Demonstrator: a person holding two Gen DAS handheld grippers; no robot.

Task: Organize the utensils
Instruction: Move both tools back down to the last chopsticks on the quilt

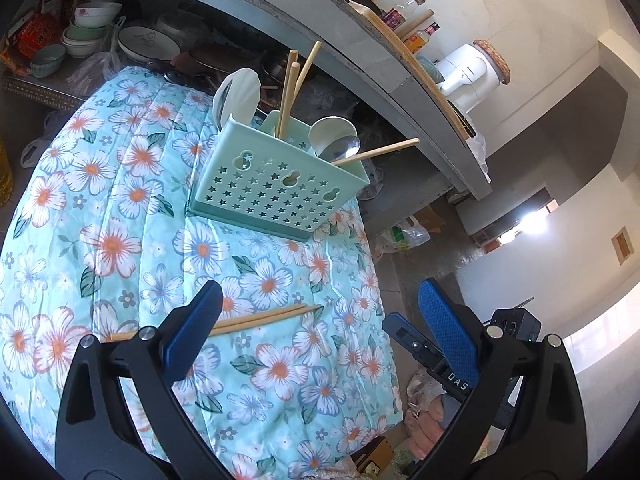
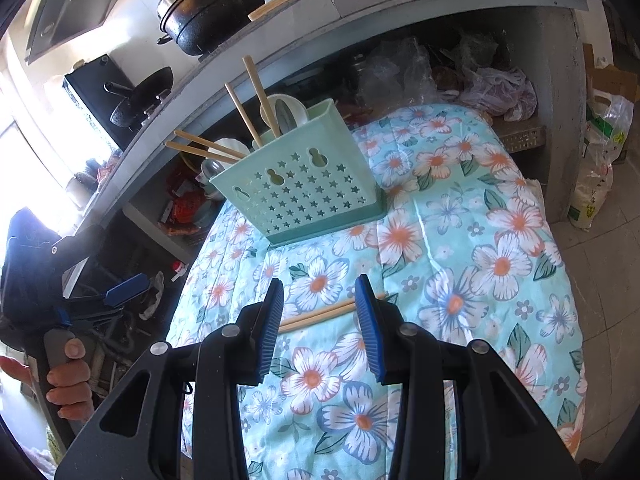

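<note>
A mint green utensil holder (image 1: pixel 276 192) (image 2: pixel 304 196) with star holes stands on the floral cloth. It holds wooden chopsticks (image 1: pixel 290 88) (image 2: pixel 260 96) and white and metal spoons (image 1: pixel 336 138). A pair of wooden chopsticks (image 1: pixel 260 318) (image 2: pixel 320 314) lies flat on the cloth. My left gripper (image 1: pixel 320 308) is open and empty above the cloth, its left finger over the pair. My right gripper (image 2: pixel 320 304) is open, its jaws standing either side of the lying pair, just above it. The left gripper also shows at the left of the right wrist view (image 2: pixel 120 286).
The cloth (image 1: pixel 120 200) (image 2: pixel 480 240) covers a small table in front of a grey counter (image 1: pixel 420 92) with an open shelf of bowls (image 1: pixel 90 24) and bags (image 2: pixel 492 84). A black pot (image 2: pixel 208 8) and bottles (image 1: pixel 412 8) stand on top. Tiled floor (image 2: pixel 592 264) lies to the right.
</note>
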